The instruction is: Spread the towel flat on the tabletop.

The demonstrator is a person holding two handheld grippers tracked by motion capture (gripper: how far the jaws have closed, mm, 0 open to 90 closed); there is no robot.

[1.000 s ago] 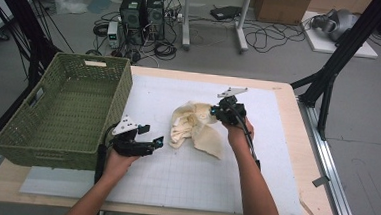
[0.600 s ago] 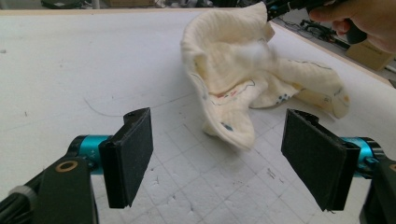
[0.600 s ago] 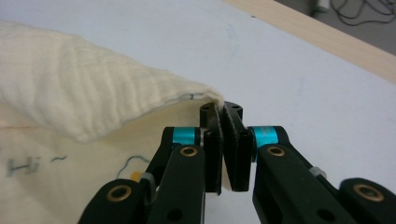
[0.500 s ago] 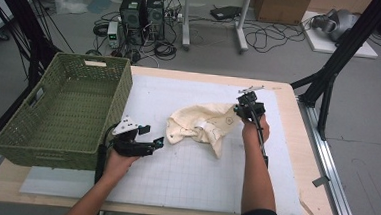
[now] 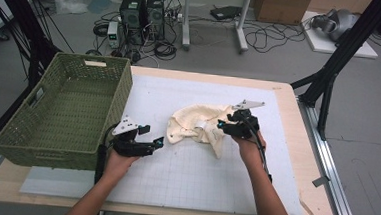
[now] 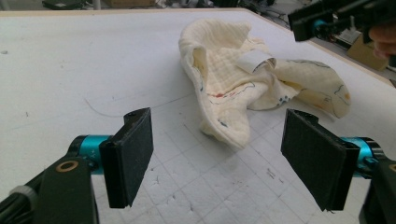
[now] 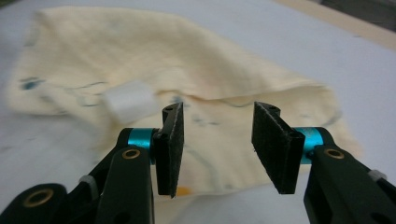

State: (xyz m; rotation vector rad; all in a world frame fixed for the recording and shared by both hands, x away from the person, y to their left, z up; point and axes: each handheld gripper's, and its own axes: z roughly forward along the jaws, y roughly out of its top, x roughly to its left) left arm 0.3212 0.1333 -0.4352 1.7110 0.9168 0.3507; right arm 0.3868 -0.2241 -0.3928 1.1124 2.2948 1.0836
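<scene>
Wicker-style basket [image 5: 63,109], green and rectangular with a slotted handle in its end wall, stands at the left of your table [image 5: 283,203], just beside your left hand-held gripper [image 5: 148,144]. Nothing lies between either gripper and the cloth [image 5: 199,128]; beyond the table's far edge the floor carries computer towers [image 5: 143,9], tangled cables and a cardboard box [image 5: 280,5].

The cloth is a soft, cream, waffle-textured piece with small coloured prints and a white sewn label [image 6: 254,59], crumpled in loose folds near the middle of the white gridded mat [image 5: 189,182] that covers the table. Your left hand-held gripper [image 6: 217,158] sits low with its flat black pads spread wide, the cloth ahead of it and untouched. Your right hand-held gripper [image 7: 217,140] hovers at the cloth's right edge, jaws parted and nothing pinched between them (they have just been opening).

A second ago that right gripper held the cloth bunched and lifted; half a second ago it had drawn it rightward. The cloth now lies released and flatter, spread further right, while your left gripper has kept its place.
</scene>
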